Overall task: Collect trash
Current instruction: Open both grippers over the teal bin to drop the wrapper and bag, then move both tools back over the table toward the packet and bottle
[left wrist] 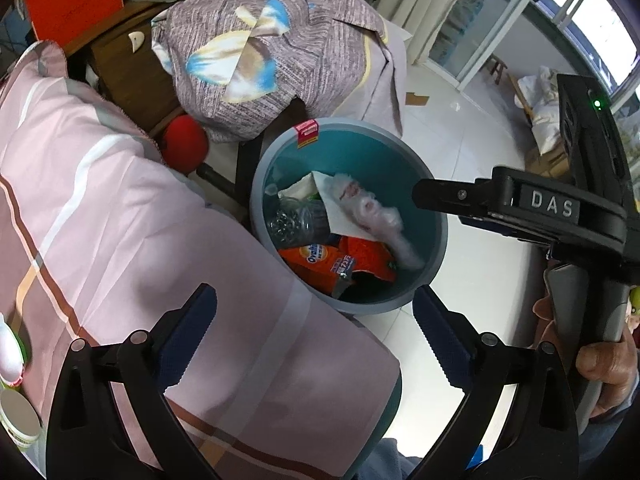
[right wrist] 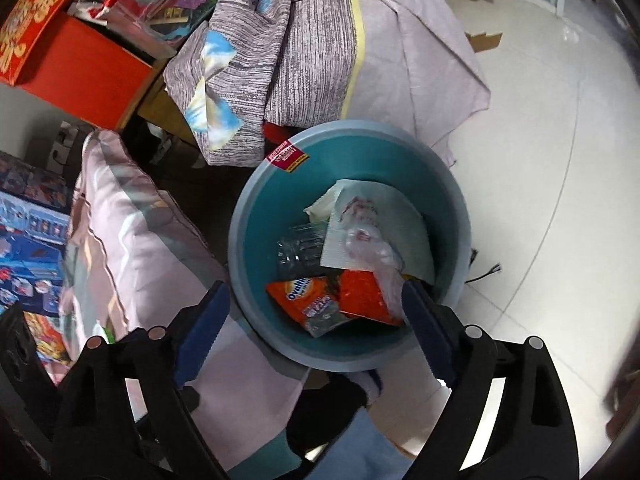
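A round teal bin (left wrist: pixel 360 148) stands on the floor by the bed. Inside it lie an orange Ovaltine packet (left wrist: pixel 320 260), a clear plastic bottle (left wrist: pixel 292 216), white paper (left wrist: pixel 332 200) and a crumpled clear plastic bag (left wrist: pixel 380 216). My left gripper (left wrist: pixel 314 304) is open and holds nothing, hanging over the bed's edge and the bin's near rim. My right gripper (right wrist: pixel 314 292) is open right over the bin (right wrist: pixel 238 232). The Ovaltine packet (right wrist: pixel 304 296) lies below its jaws and the plastic bag (right wrist: pixel 376 252) lies by its right fingertip (right wrist: pixel 416 304); I cannot tell whether they touch.
Pink striped bedding (left wrist: pixel 120 220) borders the bin on the left. A grey patterned cloth (left wrist: pixel 260 52) is draped behind it, beside a red box (right wrist: pixel 84 68). White tiled floor (right wrist: pixel 540 200) spreads to the right. A hand (left wrist: pixel 600 356) grips the right tool's handle.
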Demonstrator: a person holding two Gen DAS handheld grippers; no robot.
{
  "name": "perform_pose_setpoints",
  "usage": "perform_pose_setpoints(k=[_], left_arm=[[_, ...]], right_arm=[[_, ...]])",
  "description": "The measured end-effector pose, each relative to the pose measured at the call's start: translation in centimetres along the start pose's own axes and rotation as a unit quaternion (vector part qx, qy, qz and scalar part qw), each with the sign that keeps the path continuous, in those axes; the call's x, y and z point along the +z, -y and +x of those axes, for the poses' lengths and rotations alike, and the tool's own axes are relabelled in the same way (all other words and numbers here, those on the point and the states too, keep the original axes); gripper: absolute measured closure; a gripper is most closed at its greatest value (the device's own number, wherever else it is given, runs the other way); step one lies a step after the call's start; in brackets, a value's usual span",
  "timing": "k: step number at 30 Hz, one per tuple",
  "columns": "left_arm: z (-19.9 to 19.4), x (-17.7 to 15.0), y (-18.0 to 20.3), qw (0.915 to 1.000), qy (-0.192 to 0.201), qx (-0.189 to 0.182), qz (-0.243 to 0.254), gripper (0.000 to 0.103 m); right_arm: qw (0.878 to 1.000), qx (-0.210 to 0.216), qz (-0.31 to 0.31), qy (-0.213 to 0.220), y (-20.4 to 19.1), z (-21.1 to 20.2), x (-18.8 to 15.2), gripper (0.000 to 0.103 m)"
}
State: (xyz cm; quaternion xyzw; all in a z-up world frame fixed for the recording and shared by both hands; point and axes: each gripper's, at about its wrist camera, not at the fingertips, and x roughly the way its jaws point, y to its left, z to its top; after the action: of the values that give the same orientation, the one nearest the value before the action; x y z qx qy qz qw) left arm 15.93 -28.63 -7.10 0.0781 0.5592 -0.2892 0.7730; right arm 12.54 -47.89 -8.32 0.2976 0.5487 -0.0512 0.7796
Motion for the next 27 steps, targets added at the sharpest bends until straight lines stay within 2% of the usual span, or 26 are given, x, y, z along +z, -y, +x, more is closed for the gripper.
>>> perform_pose_setpoints(k=[15, 27], left_arm=[[-3.5, -1.5, -1.4, 0.9993, 0.03, -0.006, -0.02, 0.004], [-7.0, -4.2, -4.3, 0.997, 0.061, -0.008, -0.047, 0.004]], right_arm=[[0.999, -0.02, -0.038, 0.012, -3.3, -2.0, -2.0, 0.019], [0.995, -0.031, -0.086, 0.026, -7.8, -3.3, -4.4, 0.016]])
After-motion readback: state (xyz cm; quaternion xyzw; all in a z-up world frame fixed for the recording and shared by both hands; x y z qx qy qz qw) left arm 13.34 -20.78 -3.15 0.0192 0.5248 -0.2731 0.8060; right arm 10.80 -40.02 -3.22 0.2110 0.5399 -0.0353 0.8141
